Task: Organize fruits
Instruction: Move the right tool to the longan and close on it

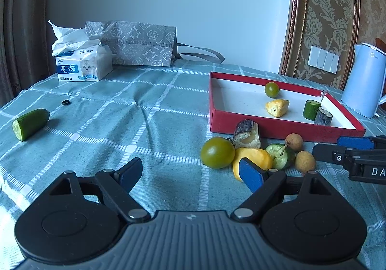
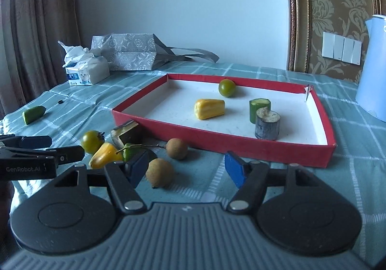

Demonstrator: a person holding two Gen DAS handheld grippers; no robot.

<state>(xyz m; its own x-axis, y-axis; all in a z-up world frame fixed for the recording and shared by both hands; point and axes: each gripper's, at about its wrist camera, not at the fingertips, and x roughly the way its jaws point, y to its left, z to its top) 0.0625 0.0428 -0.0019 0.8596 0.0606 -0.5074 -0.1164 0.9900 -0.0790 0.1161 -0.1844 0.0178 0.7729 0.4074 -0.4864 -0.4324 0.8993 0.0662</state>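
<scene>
A red tray holds a green tomato, a yellow jackfruit piece, a cucumber chunk and a sugarcane chunk. In front of the tray lie a green tomato, a yellow piece, a sugarcane piece, a green fruit and two longans. A cucumber half lies far left. My left gripper is open and empty beside the pile. My right gripper is open, with the near longan between its fingers.
A tissue pack and a patterned bag stand at the back. A blue kettle stands right of the tray. A small black ring lies on the checked tablecloth.
</scene>
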